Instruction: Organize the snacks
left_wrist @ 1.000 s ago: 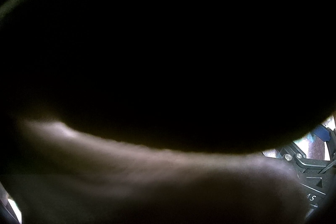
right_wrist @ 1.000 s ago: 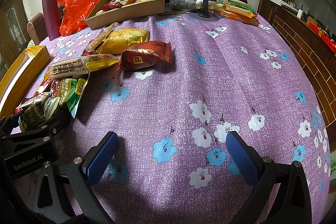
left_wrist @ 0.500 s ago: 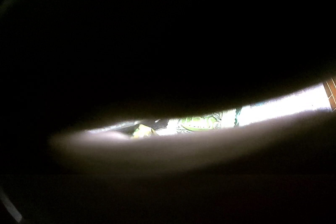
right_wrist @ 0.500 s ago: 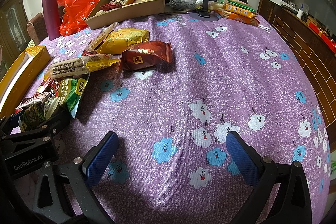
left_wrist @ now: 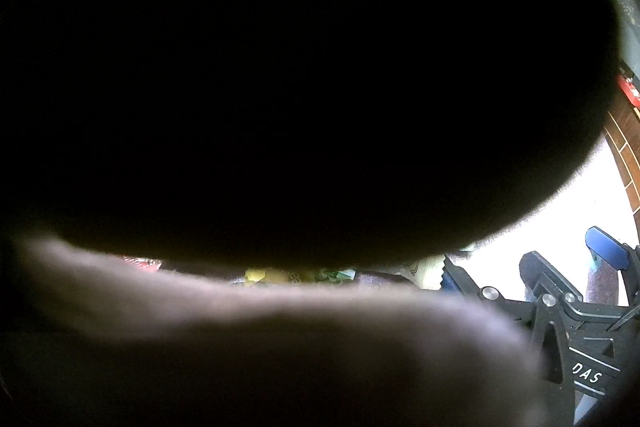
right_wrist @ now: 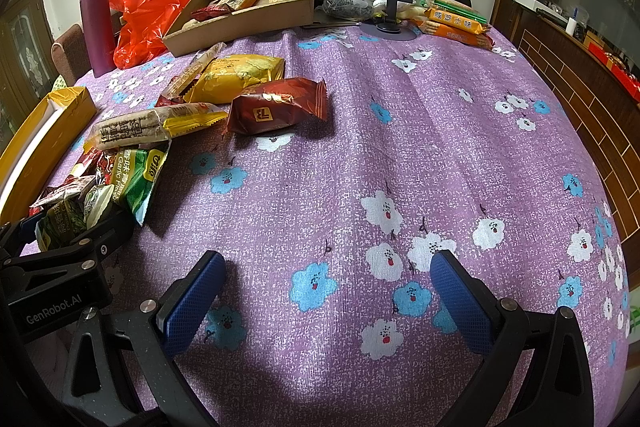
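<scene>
Most of the sorting is left, by my reckoning. The right gripper [right_wrist: 326, 301] rests wide open and empty on the tablecloth [right_wrist: 400, 155]; loose snacks [right_wrist: 276, 107] lie ahead to its left, the cardboard tray [right_wrist: 240, 21] beyond them. The left gripper's [right_wrist: 60, 267] camera is mostly covered, so I cannot tell its state.

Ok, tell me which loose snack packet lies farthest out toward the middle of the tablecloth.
The dark red packet with the yellow square logo. It lies alone on bare cloth, right of the yellow packet and the long cracker pack.
</scene>
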Available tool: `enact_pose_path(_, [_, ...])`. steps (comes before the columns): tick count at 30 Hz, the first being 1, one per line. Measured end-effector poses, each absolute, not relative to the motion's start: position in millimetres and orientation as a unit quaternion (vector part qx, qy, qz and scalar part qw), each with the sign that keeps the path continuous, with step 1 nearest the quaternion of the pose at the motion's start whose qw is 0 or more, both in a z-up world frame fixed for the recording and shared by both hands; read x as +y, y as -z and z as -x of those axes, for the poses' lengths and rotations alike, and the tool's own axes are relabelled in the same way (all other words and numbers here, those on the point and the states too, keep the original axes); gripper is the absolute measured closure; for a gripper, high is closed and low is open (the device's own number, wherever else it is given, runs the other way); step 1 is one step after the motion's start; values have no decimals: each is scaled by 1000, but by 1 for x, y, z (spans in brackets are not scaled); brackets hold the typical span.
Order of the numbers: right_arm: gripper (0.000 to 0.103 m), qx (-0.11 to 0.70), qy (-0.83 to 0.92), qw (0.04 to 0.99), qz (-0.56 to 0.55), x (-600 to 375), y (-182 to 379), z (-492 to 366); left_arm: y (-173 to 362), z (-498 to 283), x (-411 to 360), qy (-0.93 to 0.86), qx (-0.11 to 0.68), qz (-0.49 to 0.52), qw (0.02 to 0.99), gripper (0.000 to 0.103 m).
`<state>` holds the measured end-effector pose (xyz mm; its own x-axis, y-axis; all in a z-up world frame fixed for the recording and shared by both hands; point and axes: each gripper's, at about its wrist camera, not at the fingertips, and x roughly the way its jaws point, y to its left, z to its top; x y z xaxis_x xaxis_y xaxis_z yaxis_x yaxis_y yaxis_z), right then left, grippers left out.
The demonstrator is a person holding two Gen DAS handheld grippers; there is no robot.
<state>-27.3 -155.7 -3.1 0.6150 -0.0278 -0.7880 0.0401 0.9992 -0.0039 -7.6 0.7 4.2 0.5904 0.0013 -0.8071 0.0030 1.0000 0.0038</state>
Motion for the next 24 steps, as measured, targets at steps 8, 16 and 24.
enact_pose_path(8, [0, 438, 19, 899, -7, -156, 3, 27, -4, 8, 2, 1, 453, -2, 892, 0])
enact_pose_path(16, [0, 438, 19, 899, -7, -156, 3, 27, -4, 8, 3, 1, 453, -2, 892, 0])
enact_pose_path(24, [0, 438, 19, 899, -7, -156, 3, 27, -4, 8, 4, 1, 453, -2, 892, 0])
